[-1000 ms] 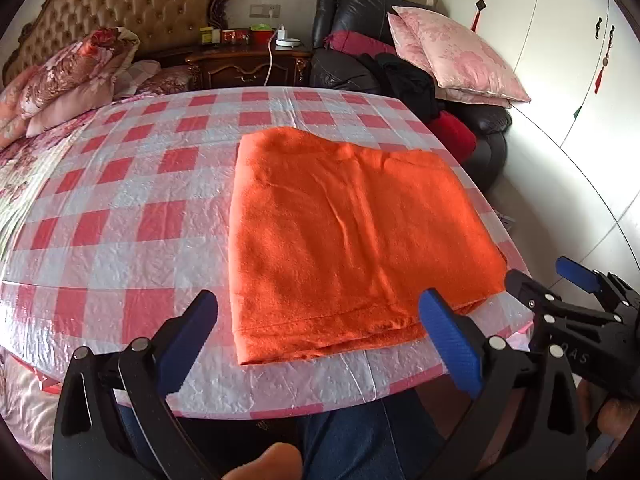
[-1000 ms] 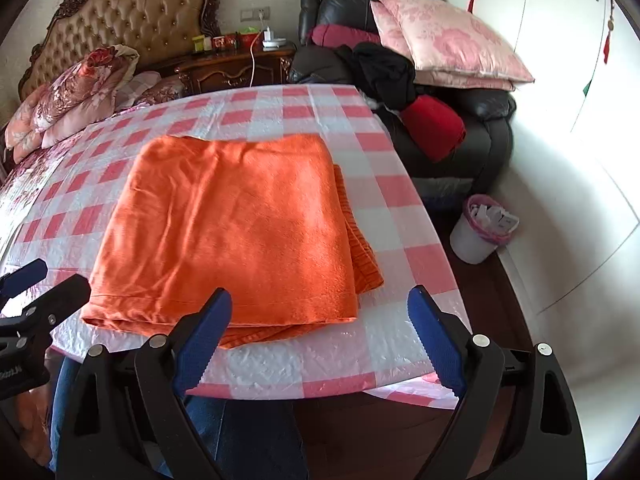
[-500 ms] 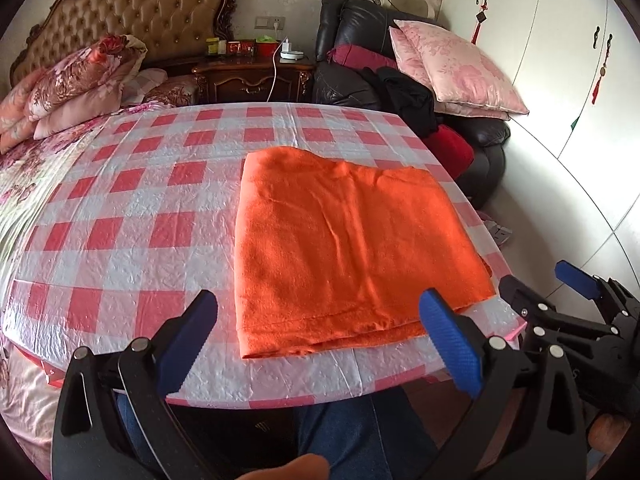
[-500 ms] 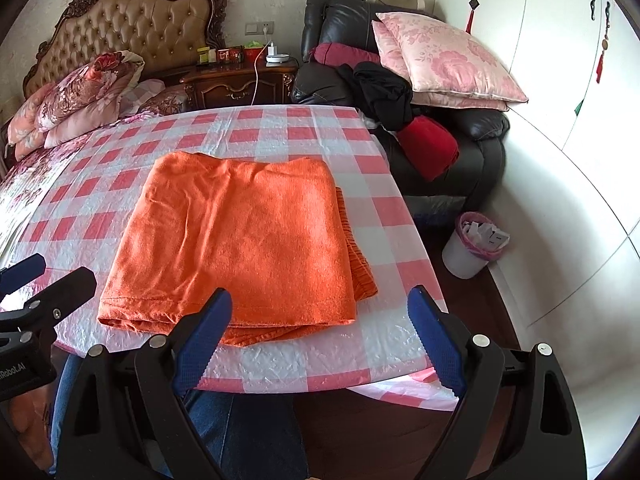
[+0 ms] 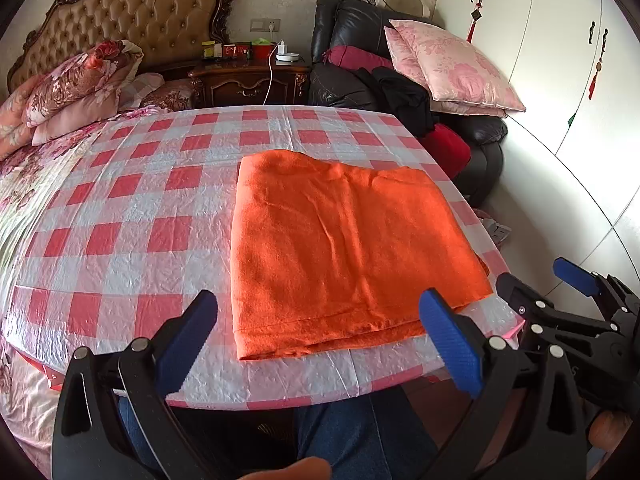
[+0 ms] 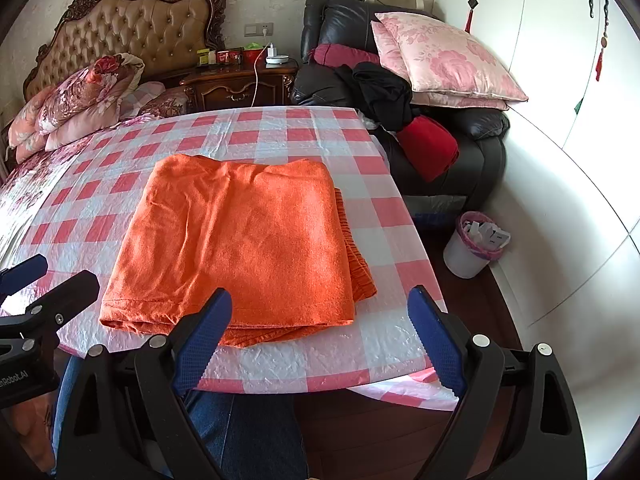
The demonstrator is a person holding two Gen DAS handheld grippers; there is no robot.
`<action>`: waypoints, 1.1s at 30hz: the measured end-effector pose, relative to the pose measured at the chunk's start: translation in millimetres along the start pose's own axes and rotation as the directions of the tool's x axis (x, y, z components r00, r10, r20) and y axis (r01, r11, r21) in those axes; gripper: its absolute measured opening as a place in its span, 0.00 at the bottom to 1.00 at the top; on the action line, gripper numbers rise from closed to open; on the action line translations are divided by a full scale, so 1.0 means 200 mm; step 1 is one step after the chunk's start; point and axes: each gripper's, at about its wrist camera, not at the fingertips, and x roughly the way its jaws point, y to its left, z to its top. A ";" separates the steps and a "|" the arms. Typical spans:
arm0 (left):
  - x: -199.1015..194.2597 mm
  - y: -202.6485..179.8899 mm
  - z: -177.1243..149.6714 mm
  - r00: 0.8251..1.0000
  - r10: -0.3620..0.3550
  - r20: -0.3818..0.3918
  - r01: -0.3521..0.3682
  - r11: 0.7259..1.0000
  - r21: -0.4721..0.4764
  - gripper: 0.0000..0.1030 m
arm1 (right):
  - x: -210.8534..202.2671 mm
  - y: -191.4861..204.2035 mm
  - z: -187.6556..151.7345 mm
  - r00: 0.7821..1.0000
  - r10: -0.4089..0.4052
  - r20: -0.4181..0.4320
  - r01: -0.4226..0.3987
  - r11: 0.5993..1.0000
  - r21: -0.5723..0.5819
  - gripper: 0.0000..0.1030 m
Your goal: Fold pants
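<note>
The orange pants (image 5: 344,252) lie folded into a flat, roughly square stack on the bench (image 5: 120,240), which wears a red-and-white checked plastic cloth. In the left wrist view the stack sits from the middle of the frame out toward 3 o'clock, close to the bench's right edge and near its front rim. In the right wrist view a ribbed lower layer pokes out beyond the top layer along the stack's right side, toward 4 o'clock of the pile.

The left claw (image 5: 318,340) is spread wide, its blue pads apart at 7 and 5 o'clock of its own frame, with nothing between them; it hangs just off the bench's front rim, apart from the cloth. The right claw (image 6: 320,336) is likewise wide open and empty, held over the front rim with the pile's near hem showing between its fingers. Each claw shows in the other's view: the right one at 4 o'clock of the left view, the left one at 8 o'clock of the right view.

A person's legs in blue jeans (image 6: 248,436) show below the bench at 6 o'clock. Beyond the bench stand a tufted headboard (image 5: 132,20) at 11 o'clock, a dark armchair (image 6: 340,20) piled with pink pillows (image 6: 448,60) at 1 o'clock, and a white waste bin (image 6: 472,248) on the floor at 3 o'clock.
</note>
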 end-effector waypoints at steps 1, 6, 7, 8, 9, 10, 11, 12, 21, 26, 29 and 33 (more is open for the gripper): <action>0.00 0.00 0.00 1.000 0.002 0.001 -0.002 1.000 0.001 0.98 | 0.00 0.00 0.00 1.000 0.000 0.001 0.000 1.000 0.000 0.83; 0.00 0.00 0.00 1.000 0.002 -0.002 -0.002 1.000 0.001 0.98 | 0.00 0.00 0.00 1.000 -0.001 0.001 0.001 1.000 0.000 0.83; 0.00 0.00 0.00 1.000 0.002 -0.001 -0.002 1.000 0.001 0.98 | 0.00 0.00 0.00 1.000 0.000 0.001 0.000 1.000 0.001 0.83; 0.00 -0.01 0.00 1.000 0.001 -0.001 -0.001 1.000 0.002 0.98 | 0.00 0.00 0.00 1.000 0.000 0.001 0.000 1.000 0.001 0.83; 0.00 0.00 -0.01 1.000 0.001 0.000 -0.001 1.000 0.002 0.98 | 0.00 0.00 0.00 1.000 0.000 0.000 0.000 1.000 0.001 0.83; 0.00 0.00 -0.01 1.000 0.001 -0.001 -0.001 1.000 0.001 0.98 | 0.00 0.00 0.00 1.000 -0.001 0.000 0.001 1.000 0.001 0.83; 0.00 0.00 0.00 1.000 0.002 -0.002 -0.002 1.000 0.002 0.98 | 0.00 0.00 0.00 1.000 0.000 0.000 0.000 1.000 0.001 0.83; 0.00 0.00 0.00 1.000 0.002 -0.002 -0.002 1.000 0.002 0.98 | 0.00 0.00 0.00 1.000 0.001 0.000 -0.001 1.000 0.001 0.83; 0.00 0.00 0.00 1.000 0.001 -0.003 -0.001 1.000 0.006 0.98 | 0.00 0.00 0.00 1.000 0.000 -0.001 0.000 1.000 0.001 0.83; 0.00 0.00 -0.01 1.000 -0.001 -0.002 0.001 1.000 0.007 0.98 | 0.00 0.00 0.00 1.000 0.001 -0.001 -0.001 1.000 0.002 0.83; 0.00 0.00 -0.01 1.000 0.000 -0.002 0.000 1.000 0.008 0.98 | 0.00 0.00 -0.01 1.000 0.001 -0.002 -0.001 1.000 0.002 0.83; 0.00 0.00 -0.01 1.000 0.000 -0.002 0.000 1.000 0.009 0.98 | 0.00 0.00 -0.01 1.000 0.001 -0.001 -0.001 1.000 0.002 0.83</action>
